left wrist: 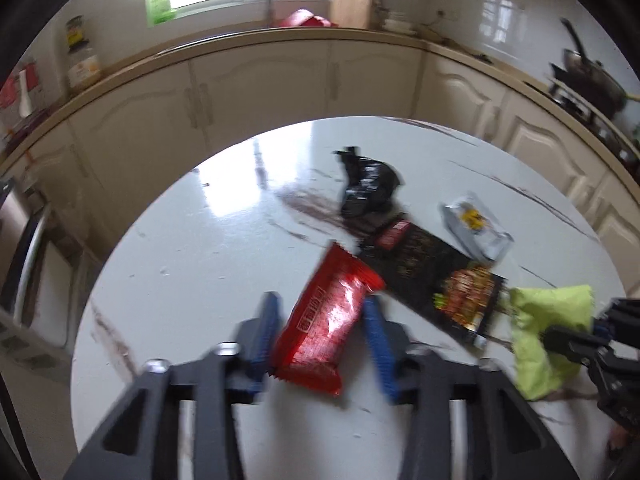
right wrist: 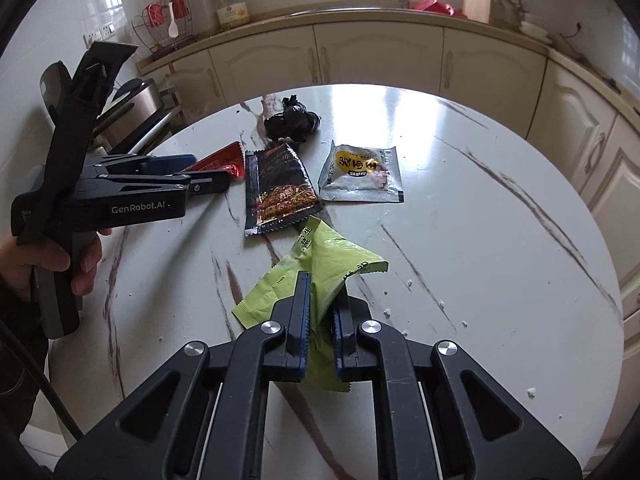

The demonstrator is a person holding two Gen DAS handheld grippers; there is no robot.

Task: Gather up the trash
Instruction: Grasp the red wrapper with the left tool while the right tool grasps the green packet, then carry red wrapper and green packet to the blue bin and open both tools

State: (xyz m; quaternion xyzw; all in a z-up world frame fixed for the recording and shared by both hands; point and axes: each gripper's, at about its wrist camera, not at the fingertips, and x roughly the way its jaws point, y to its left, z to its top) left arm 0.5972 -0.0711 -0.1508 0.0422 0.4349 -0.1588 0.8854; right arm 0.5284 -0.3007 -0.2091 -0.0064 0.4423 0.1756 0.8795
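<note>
- My left gripper [left wrist: 320, 332]: jaws wide apart, straddling the red wrapper [left wrist: 326, 328], nothing clamped.
- My right gripper [right wrist: 322, 312]: closed on the green wrapper [right wrist: 320, 264], lifting its near end.
- On the round table [right wrist: 480, 240]: black noodle packet [right wrist: 278, 188], silver sachet [right wrist: 362, 176], crumpled black bag [right wrist: 292, 120].

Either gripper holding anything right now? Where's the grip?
Right gripper pinches the green wrapper at its near, crumpled end. Left gripper is open, straddling the red wrapper, not clamped.
</note>
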